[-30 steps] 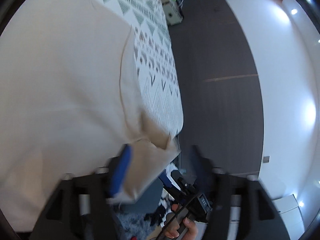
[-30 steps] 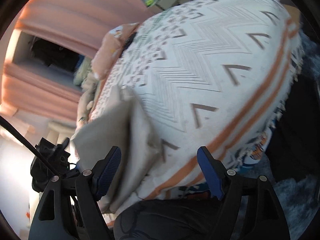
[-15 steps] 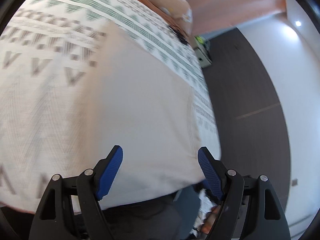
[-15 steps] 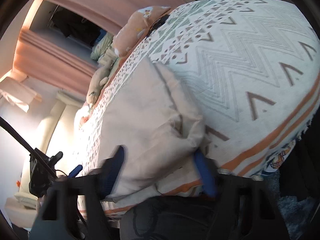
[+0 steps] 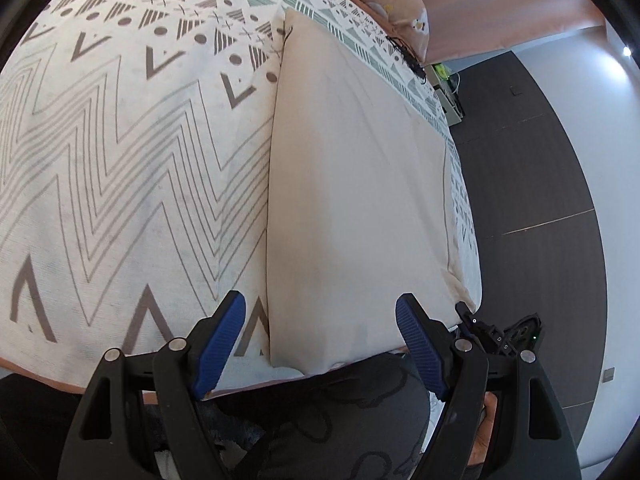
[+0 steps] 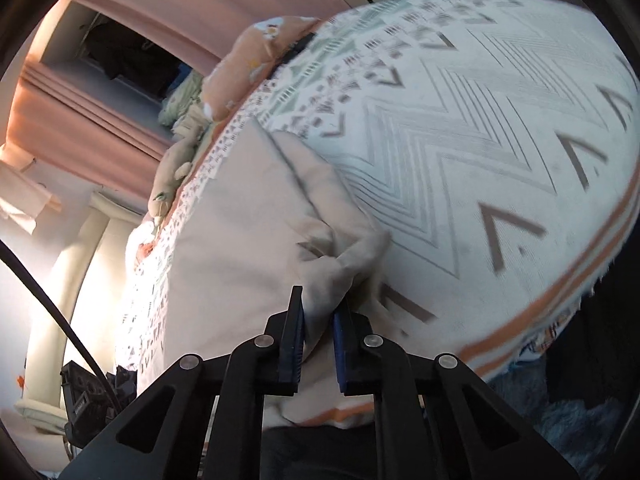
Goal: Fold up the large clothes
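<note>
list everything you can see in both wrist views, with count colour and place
beige garment: one, beige, lying flat along the right side of the bed, near corner bunched
bedspread: one, white with grey chevrons, green bands and an orange border, covering the bed
pillow: one, peach with white print, at the far end of the bed
curtains: peach, beyond the bed
floor: dark grey, beside the bed
storage box: one, pale, on the floor at the far end
left gripper: black, blue pads, open above the garment's near edge
right gripper: black, blue pads, closing on the garment's bunched corner
</note>
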`<state>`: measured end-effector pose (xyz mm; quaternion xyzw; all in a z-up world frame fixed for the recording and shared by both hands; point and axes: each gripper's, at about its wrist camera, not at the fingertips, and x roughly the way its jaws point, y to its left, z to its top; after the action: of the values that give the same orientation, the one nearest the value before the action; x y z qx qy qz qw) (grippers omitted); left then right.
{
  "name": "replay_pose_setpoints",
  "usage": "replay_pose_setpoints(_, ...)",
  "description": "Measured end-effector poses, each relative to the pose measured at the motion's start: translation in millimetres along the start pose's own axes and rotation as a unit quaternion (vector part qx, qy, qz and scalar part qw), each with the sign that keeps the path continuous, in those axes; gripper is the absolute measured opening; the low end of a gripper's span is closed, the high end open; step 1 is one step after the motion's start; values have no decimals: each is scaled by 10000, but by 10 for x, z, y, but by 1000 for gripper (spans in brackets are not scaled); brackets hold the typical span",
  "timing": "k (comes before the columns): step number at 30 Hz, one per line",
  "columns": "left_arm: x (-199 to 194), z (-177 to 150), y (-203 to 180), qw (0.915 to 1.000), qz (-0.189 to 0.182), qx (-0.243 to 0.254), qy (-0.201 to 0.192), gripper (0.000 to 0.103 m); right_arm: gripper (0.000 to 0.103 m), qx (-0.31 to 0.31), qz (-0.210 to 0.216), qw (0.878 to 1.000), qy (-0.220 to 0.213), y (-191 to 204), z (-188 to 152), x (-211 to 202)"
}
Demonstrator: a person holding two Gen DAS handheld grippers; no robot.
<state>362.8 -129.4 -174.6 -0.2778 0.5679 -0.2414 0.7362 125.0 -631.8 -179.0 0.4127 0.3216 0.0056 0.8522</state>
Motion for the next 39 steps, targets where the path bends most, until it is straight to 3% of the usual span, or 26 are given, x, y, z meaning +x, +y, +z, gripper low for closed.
replay_pose_setpoints(6,87,-8,-19,9998,184,-30,52,78,12,-110,206,9995,214,12,28,-116)
replay_pose_setpoints(8,66,2,-55,9997,243,-62,2,78,19,-202,140,9996,137,36,74,-183)
replay_pose_setpoints(9,62,20,-70,9997,256,-51,18,78,33,-250,135,9996,81,42,100,-217)
replay_pose_setpoints(10,69,46,-100,9996,278,2,50,78,62,-275,153,9995,37,40,101,-246)
replay_pose_setpoints(12,55,106,-162,9993,348,136,15,78,88,-305,245,9992,-104,53,104,-314)
replay_pose_setpoints(23,98,447,-175,9995,288,60,-73,79,88,-731,237,9968,-215,117,411,-295)
replay_pose_setpoints(31,273,823,-225,9995,259,114,-157,87,87,-1001,43,9937,505,246,984,173)
replay_pose_setpoints(39,541,1229,-131,9993,364,52,-78,87,87,-1266,92,9812,1456,481,1524,986)
